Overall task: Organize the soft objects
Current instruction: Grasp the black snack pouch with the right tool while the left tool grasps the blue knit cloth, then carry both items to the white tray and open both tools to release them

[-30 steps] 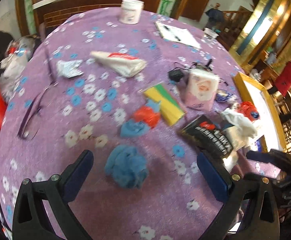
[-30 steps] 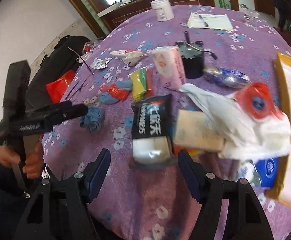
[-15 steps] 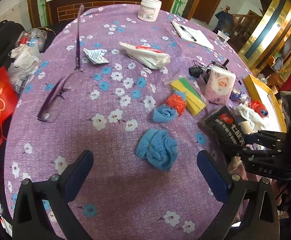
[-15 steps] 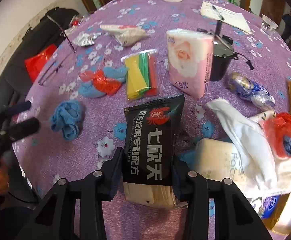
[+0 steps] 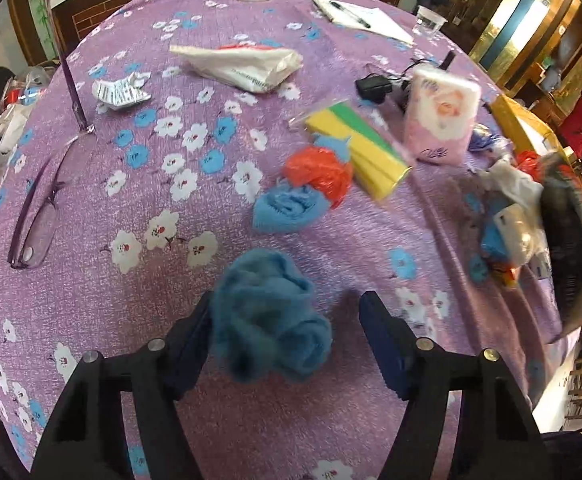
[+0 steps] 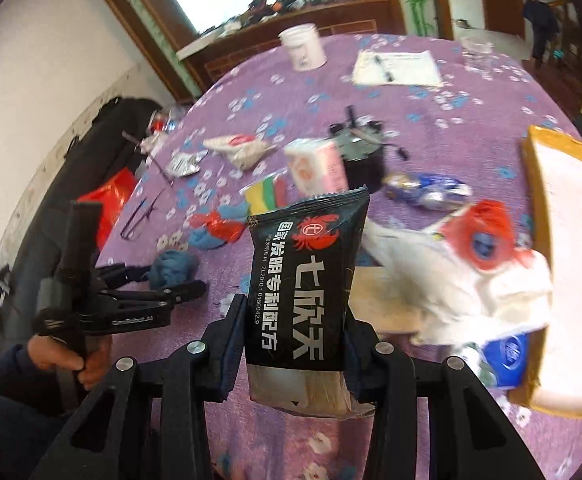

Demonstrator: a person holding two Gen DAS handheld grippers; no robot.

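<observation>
A crumpled blue cloth (image 5: 267, 316) lies on the purple flowered tablecloth (image 5: 139, 264) between the fingers of my left gripper (image 5: 287, 332). Its jaws are closing: the left pad (image 5: 197, 332) touches the cloth, while the right pad (image 5: 379, 340) stands a little clear of it. My right gripper (image 6: 295, 322) is shut on a black packet (image 6: 307, 276) with white and red print, held upright above the table. In the right wrist view the left gripper (image 6: 167, 284) sits at the blue cloth (image 6: 173, 266), with a hand (image 6: 79, 364) on its handle.
A blue and red cloth bundle (image 5: 303, 192), a yellow-green sponge pack (image 5: 363, 148), a pink tissue pack (image 5: 443, 120) and a white bag (image 5: 243, 64) lie further back. Purple glasses (image 5: 39, 216) rest at left. A yellow-rimmed box (image 6: 531, 200) and white wrappers (image 6: 451, 272) crowd the right.
My left gripper has come down over the blue cloth and its jaws have narrowed around it. My right gripper shut on the black packet and lifted it off the table.
</observation>
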